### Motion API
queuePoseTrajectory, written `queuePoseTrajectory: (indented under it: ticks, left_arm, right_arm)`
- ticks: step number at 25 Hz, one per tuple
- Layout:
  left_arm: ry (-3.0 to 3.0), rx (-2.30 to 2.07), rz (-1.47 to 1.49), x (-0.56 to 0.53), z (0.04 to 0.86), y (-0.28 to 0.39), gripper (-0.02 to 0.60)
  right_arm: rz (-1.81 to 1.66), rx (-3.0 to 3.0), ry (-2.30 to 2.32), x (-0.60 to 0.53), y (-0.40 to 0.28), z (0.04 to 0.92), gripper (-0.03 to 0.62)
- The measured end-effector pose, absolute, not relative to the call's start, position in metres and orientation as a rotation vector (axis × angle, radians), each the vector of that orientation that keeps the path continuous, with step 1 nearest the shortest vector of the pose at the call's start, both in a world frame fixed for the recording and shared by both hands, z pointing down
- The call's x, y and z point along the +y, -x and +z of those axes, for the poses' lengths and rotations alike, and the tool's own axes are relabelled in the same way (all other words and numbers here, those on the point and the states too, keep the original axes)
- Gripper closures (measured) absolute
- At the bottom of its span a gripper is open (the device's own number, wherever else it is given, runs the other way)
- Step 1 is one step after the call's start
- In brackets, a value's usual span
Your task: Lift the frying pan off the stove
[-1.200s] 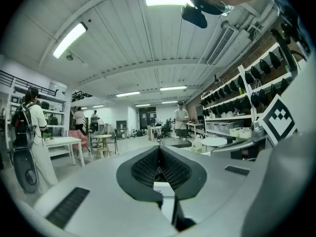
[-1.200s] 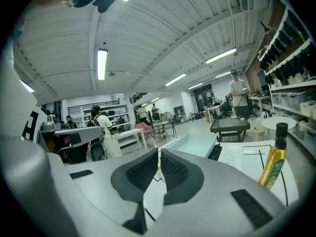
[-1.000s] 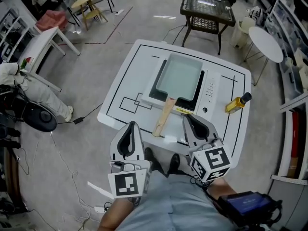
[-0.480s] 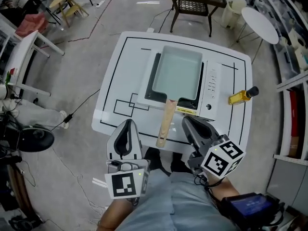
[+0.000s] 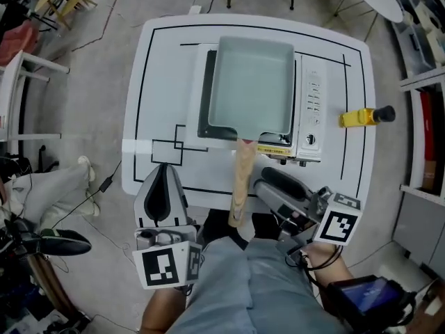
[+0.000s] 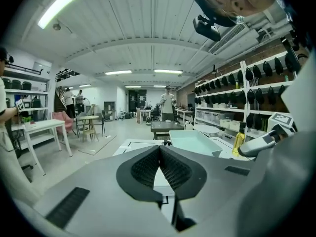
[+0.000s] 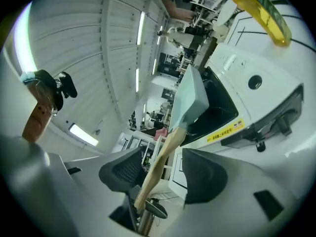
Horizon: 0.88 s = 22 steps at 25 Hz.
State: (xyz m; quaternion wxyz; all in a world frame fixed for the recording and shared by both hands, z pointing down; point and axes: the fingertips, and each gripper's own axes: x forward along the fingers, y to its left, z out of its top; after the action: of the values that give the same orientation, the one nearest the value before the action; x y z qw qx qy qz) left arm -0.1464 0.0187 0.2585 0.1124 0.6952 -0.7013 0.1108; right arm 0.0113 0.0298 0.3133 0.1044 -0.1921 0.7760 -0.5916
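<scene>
Since the frying pan [image 5: 250, 82] sits flat on the stove [image 5: 310, 110] at 12 o'clock of the worktop [image 5: 160, 68], none of the lift is done yet imo. The right tool [image 5: 263, 184] lies rolled on its side at 3 o'clock of the wooden handle [image 5: 240, 179]. Its jaws have just been opening and stand wide, with the handle in the gap between them and no pad pressing on it (so no grip). The left tool [image 5: 161, 171] hangs at 8 o'clock, jaws together, nothing in them. Left to do, I reckon: clamp the handle, then raise. The pan itself is rectangular and pale mint, with straight walls and nothing inside. Its light wood handle pokes toward 6 o'clock past the stove's front.
</scene>
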Motion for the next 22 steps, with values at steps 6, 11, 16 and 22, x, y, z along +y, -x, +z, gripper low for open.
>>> queuePoseTrajectory:
  ticks: [6, 11, 16, 22]
  left_arm:
    - [-2.031, -2.012, 0.355, 0.000, 0.276, 0.161, 0.565]
    - [-2.032, -1.972, 0.363, -0.011, 0.289, 0.168, 0.565]
    - [-2.024, -1.950, 0.369, -0.022, 0.299, 0.178, 0.565]
    - [-2.022, -1.924, 0.384, -0.037, 0.307, 0.186, 0.565]
  right_arm:
    - [-1.825, 2.255, 0.510, 0.028, 0.008, 0.323, 0.358]
    - [-1.879, 2.221, 0.485, 0.023, 0.021, 0.328, 0.355]
    - [-1.941, 2.139, 0.467, 0.009, 0.033, 0.332, 0.356]
    - [-1.981, 2.101, 0.434, -0.006, 0.045, 0.334, 0.356]
